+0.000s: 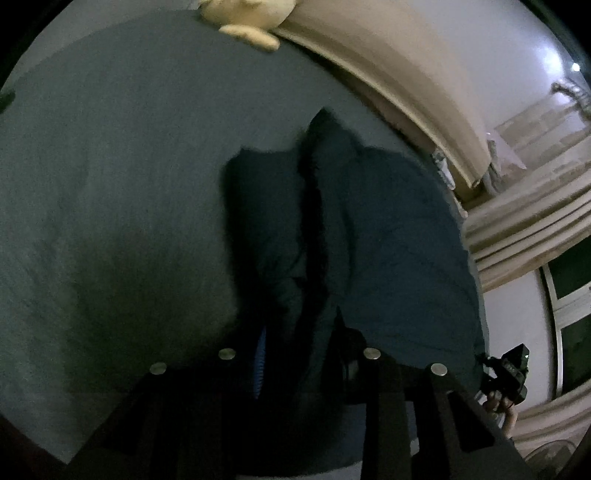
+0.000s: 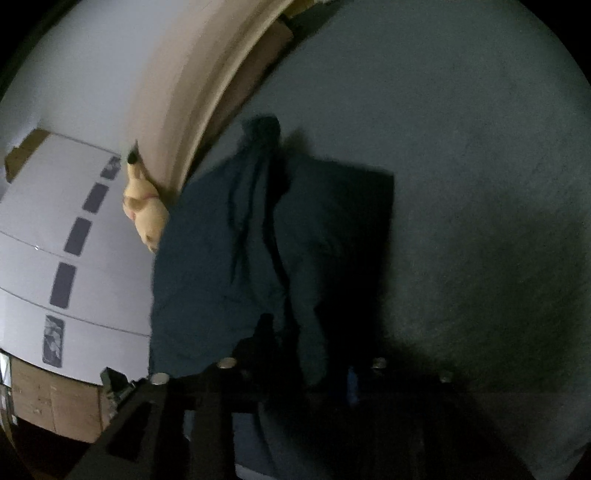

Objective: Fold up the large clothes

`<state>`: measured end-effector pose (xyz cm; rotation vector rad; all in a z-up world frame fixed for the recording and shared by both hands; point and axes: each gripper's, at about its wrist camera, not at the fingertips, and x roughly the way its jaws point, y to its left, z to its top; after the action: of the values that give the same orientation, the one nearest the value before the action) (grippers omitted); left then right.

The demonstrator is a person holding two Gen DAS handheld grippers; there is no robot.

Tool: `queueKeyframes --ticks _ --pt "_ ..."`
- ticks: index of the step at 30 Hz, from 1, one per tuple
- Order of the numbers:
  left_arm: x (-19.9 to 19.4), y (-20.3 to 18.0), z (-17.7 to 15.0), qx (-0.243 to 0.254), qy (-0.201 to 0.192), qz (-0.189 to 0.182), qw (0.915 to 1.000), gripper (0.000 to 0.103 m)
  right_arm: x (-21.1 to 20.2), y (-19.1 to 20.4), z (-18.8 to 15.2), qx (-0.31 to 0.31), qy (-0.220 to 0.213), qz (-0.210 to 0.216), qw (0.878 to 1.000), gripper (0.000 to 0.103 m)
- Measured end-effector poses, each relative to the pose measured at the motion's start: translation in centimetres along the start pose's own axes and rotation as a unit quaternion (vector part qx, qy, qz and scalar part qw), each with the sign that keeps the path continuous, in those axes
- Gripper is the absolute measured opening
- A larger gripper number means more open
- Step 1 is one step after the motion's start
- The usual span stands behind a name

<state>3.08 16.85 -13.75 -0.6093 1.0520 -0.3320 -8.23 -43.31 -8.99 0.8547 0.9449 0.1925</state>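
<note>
A large dark blue garment point(image 1: 388, 251) hangs in folds above a grey-green bed sheet point(image 1: 110, 184). My left gripper point(image 1: 299, 369) is shut on its upper edge, with cloth bunched between the dark fingers. In the right wrist view the same garment point(image 2: 221, 266) hangs down from my right gripper point(image 2: 303, 373), which is shut on another part of its edge. The right gripper point(image 1: 508, 373) also shows at the lower right of the left wrist view, held by a hand. The scene is dim and the fingertips are mostly hidden by cloth.
A beige headboard point(image 1: 406, 81) curves along the far side of the bed. A yellow plush toy point(image 1: 243, 18) lies by it, also in the right wrist view point(image 2: 146, 214). Beige curtains point(image 1: 524, 236) and a window stand at the right. A white wardrobe point(image 2: 55, 240) stands beyond the bed.
</note>
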Motion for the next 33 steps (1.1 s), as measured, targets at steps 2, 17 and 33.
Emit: queueKeyframes --ticks 2,17,33 --pt "-1.4 -0.6 1.0 -0.005 -0.023 -0.015 0.9996 0.033 -2.3 -0.3 1.1 0.015 -0.034 0.031 0.999 0.073" --pt "2.8 -1.3 4.0 0.018 0.021 0.019 0.9994 0.016 1.3 1.7 5.1 -0.063 0.025 -0.043 0.997 0.023" --pt "1.9 -0.2 4.0 -0.003 -0.001 0.019 0.9998 0.012 1.0 -0.2 4.6 -0.016 0.006 -0.051 0.999 0.075"
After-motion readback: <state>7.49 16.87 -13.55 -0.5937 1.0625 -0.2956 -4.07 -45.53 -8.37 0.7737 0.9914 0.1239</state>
